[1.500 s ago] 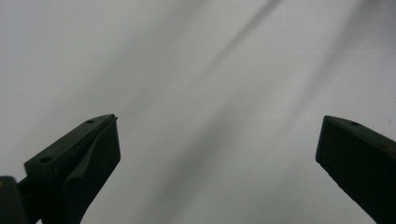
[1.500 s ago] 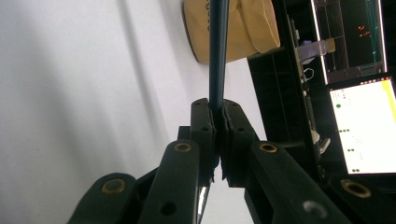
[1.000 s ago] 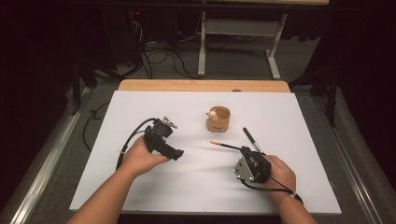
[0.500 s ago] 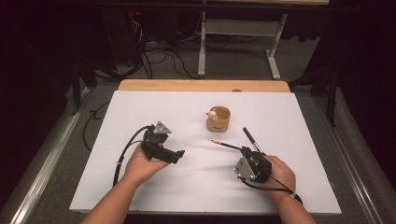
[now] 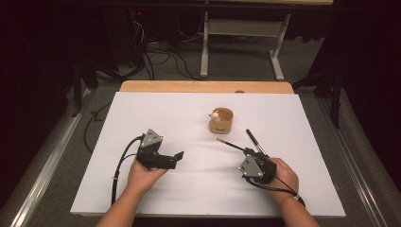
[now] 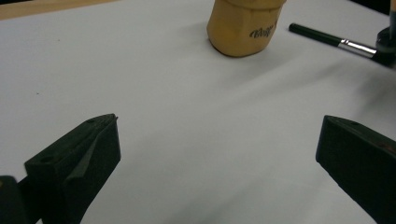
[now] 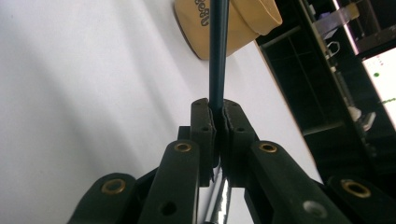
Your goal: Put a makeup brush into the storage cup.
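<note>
Our right claw (image 7: pixel 218 122) clamps the brush (image 7: pixel 217 51), whose handle points toward the wooden cup (image 5: pixel 221 120) at eleven o'clock on the desk (image 5: pixel 161 113). We should tilt it upright, then lower it in. Left claw (image 6: pixel 219 154) gapes wide, ready to steady the cup.

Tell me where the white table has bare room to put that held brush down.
Free: the wide patch between the left gripper and the right gripper, and the far left of the white table beyond the left hand. Crowded: around the wooden cup, where the held brush and a second brush lie close.
</note>
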The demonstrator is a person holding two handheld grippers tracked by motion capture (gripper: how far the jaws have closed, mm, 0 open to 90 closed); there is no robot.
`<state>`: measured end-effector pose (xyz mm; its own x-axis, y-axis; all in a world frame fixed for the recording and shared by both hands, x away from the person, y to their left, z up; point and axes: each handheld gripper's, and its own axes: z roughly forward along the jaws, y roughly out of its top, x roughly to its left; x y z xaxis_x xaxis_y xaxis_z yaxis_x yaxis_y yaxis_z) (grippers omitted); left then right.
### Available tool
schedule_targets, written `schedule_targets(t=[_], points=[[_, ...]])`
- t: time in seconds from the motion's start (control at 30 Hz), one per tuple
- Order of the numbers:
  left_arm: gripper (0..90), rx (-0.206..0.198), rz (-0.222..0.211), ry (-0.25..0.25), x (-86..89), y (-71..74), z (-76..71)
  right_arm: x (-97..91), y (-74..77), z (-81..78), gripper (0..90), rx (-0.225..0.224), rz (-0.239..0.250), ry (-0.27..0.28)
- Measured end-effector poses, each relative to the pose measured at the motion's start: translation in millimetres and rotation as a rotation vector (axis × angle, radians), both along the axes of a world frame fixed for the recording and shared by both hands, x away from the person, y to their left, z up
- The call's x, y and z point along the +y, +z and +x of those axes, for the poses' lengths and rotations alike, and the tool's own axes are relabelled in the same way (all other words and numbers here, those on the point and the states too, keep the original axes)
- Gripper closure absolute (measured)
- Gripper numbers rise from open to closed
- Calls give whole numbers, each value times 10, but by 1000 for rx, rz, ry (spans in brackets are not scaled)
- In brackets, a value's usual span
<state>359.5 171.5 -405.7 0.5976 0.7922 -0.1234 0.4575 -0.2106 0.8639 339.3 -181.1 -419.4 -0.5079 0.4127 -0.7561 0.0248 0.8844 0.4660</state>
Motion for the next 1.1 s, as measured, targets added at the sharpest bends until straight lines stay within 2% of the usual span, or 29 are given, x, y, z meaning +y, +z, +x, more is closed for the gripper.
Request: schedule_targets(t=[0.1, 0.17, 0.2, 0.23, 0.4, 0.5, 0.63, 0.7, 0.87, 1.1], points=[[8, -18, -20, -5, 9, -6, -27, -23, 6, 13, 873, 26, 55, -9], [8, -30, -33, -10, 4, -9, -35, -38, 16, 27, 872, 37, 74, -5], [8, -34, -42, -14, 0, -13, -35, -45, 21, 33, 873, 52, 101, -7], [9, -37, -44, -16, -9, -18, -34, -49, 24, 39, 873, 66, 129, -9], [9, -50, -39, -19, -26, -37, -42, -68, 39, 59, 872, 99, 178, -13], [9, -51, -55, -25, -22, -53, -61, -90, 60, 60, 873, 135, 257, -31], [9, -62, -51, -34, -30, -59, -76, -122, 75, 79, 872, 192, 361, -38], [9, -67, -57, -33, -34, -55, -77, -133, 79, 86, 873, 233, 423, -43], [12, -83, -66, -24, -7, -24, -94, -119, 103, 94, 874, 275, 516, -27], [7, -110, -72, -24, -10, -1, -128, -91, 137, 86, 875, 312, 607, -9]])
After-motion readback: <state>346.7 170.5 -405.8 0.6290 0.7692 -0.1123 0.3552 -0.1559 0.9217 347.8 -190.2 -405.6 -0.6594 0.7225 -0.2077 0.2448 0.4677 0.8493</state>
